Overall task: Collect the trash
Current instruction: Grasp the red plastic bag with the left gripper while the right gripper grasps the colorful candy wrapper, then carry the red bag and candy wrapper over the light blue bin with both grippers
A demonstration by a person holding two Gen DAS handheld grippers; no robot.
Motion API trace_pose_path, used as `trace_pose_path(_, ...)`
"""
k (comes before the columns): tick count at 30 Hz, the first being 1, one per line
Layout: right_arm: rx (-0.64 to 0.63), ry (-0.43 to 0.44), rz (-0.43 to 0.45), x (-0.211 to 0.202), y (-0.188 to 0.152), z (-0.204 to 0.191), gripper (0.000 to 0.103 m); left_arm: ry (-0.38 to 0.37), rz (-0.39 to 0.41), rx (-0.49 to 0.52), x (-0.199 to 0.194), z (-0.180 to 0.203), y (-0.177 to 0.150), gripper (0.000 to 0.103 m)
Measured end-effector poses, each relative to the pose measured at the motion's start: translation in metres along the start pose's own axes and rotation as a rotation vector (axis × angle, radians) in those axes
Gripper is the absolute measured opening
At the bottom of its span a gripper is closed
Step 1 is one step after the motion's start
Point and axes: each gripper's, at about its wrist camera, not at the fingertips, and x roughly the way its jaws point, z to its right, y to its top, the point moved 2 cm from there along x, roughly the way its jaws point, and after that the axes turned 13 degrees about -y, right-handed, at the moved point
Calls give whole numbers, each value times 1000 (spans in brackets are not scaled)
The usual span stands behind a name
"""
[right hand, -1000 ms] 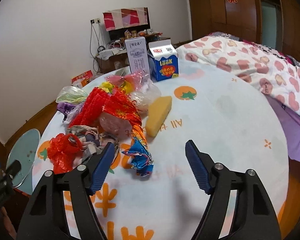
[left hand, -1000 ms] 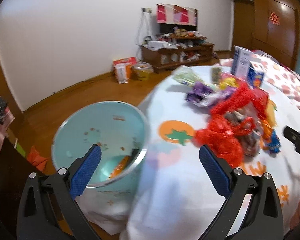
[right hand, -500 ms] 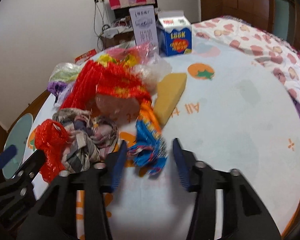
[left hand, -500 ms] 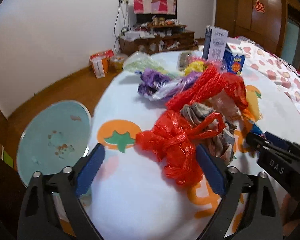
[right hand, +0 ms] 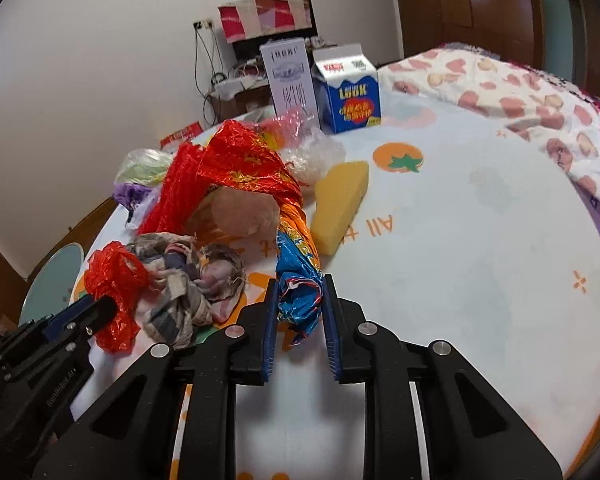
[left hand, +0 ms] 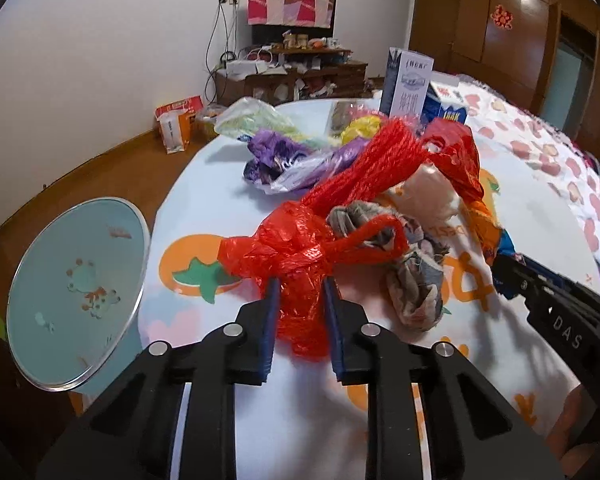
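A heap of trash lies on the round table: red plastic bag (left hand: 296, 256), red mesh net (left hand: 364, 168), crumpled cloth (left hand: 412, 280), purple bags (left hand: 276, 160). My left gripper (left hand: 299, 292) is shut on the red plastic bag, which also shows in the right wrist view (right hand: 116, 280). My right gripper (right hand: 299, 292) is shut on a blue and orange foil wrapper (right hand: 298, 276) at the heap's near edge. The pale blue trash bin (left hand: 76, 296) stands on the floor left of the table.
A yellow sponge (right hand: 340, 204), a blue LOOK carton (right hand: 348, 92) and a tall white box (right hand: 288, 76) stand behind the heap. A bed with a heart-pattern quilt (right hand: 540, 96) is to the right. A cluttered low shelf (left hand: 292, 72) stands at the far wall.
Both grippers moved in to the heap and closed: the left on the red plastic bag, the right on the foil wrapper. The left view swung from the bin to the table.
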Motion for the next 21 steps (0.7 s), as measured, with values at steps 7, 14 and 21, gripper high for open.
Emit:
trace_pose_path(7, 39, -11, 53, -30, 0, 7, 21, -28, 78, -18, -32, -11, 4, 20)
trace_pose_path(14, 5, 17, 96, -54, 1, -9, 21, 23, 95, -27, -53, -21, 6, 20)
trace_pose_path(21, -28, 23, 76, -52, -4, -24, 21, 71, 98, -36, -69, -34, 3, 20)
